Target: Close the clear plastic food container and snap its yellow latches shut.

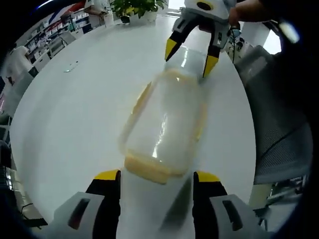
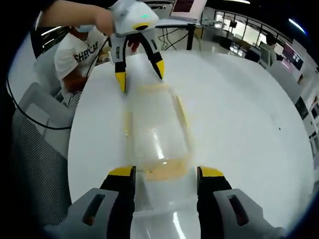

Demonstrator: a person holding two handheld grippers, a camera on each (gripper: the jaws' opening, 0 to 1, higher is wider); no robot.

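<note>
Clear glossy rounded-rectangular food container with yellow latches on smooth white round table, left gripper and right gripper spread apart at opposite ends.

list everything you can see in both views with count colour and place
food container: one, clear plastic with yellow latches, lying on the table between the two grippers
table: one, white, round, under the container
potted plant: one, green, at the far table edge in the left gripper view
chair: one, grey, beside the table
small object: one, pale, on the table away from the container, too small to identify
right gripper: one, yellow-tipped, open, jaws astride one end of the container
left gripper: one, yellow-tipped, open, at the opposite end
hand: one, holding the right gripper
</note>
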